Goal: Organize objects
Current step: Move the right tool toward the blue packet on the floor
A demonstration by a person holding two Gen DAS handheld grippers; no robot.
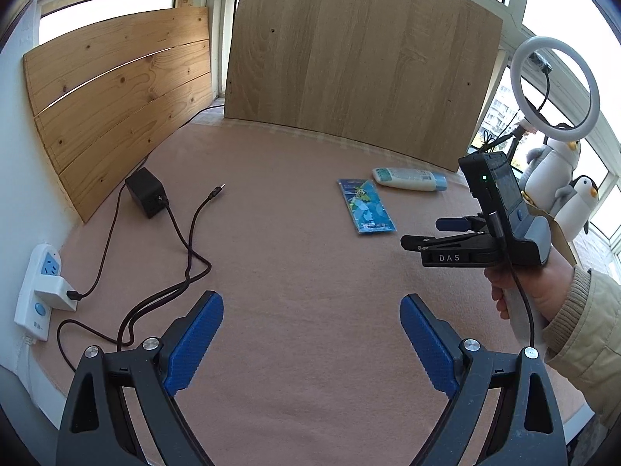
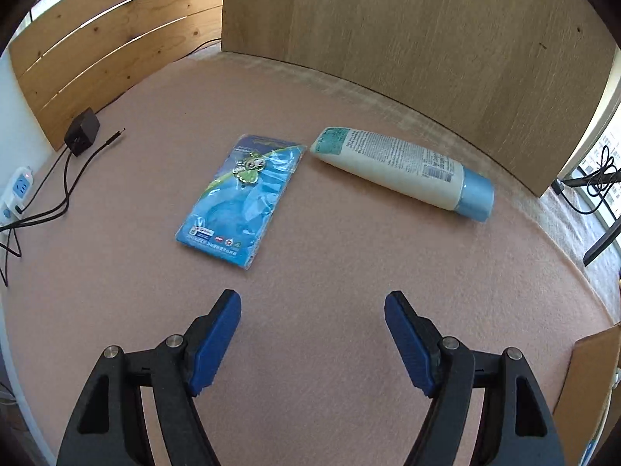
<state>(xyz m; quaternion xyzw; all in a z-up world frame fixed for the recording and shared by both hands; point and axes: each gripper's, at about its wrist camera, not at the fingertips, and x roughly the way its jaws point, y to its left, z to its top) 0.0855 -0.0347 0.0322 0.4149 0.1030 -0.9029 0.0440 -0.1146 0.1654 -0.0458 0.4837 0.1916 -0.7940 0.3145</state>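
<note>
A flat blue packet [image 2: 240, 198] with a green cartoon figure lies on the pink cloth, and a white tube with a light blue cap [image 2: 403, 169] lies on its side to the packet's right. Both sit ahead of my right gripper [image 2: 312, 310], whose blue-padded jaws stand wide apart with nothing between them. In the left wrist view the packet [image 1: 366, 206] and tube [image 1: 409, 179] lie far right, beyond my right gripper [image 1: 423, 233], held in a hand. My left gripper [image 1: 312, 312] is open and empty over bare cloth.
A black power adapter [image 1: 146, 197] with loose cables [image 1: 186, 248] and a white power strip [image 1: 39, 291] occupy the left side. Wooden boards [image 1: 361, 46] stand along the back. A ring light [image 1: 555, 89] and plush penguins [image 1: 562, 178] stand at the right; a cardboard edge [image 2: 590, 372] sits near right.
</note>
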